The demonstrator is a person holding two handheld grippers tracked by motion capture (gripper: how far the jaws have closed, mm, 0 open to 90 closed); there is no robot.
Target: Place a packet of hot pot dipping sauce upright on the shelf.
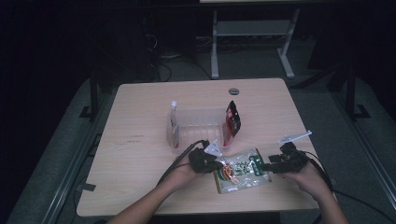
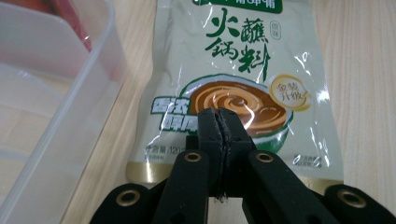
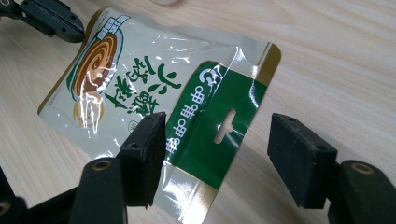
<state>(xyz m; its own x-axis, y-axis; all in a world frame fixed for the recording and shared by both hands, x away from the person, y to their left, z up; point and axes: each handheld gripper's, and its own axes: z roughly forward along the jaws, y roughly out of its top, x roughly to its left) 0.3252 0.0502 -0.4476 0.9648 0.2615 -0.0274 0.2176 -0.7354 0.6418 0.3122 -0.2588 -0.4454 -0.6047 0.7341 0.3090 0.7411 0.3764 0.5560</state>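
Note:
A green and white sauce pouch lies on the wooden table, near its front edge. In the left gripper view the pouch shows a bowl picture, and my left gripper is shut with its tips over the pouch's lower part; I cannot tell if it pinches the film. My left gripper is at the pouch's left end. My right gripper is at its right end. The right gripper stands open, a jaw on each side of the pouch's green header, which is raised off the table.
A clear plastic container stands just behind the pouch, beside it in the left gripper view. One red packet leans at its right end and another packet at its left end. A cable hole lies farther back.

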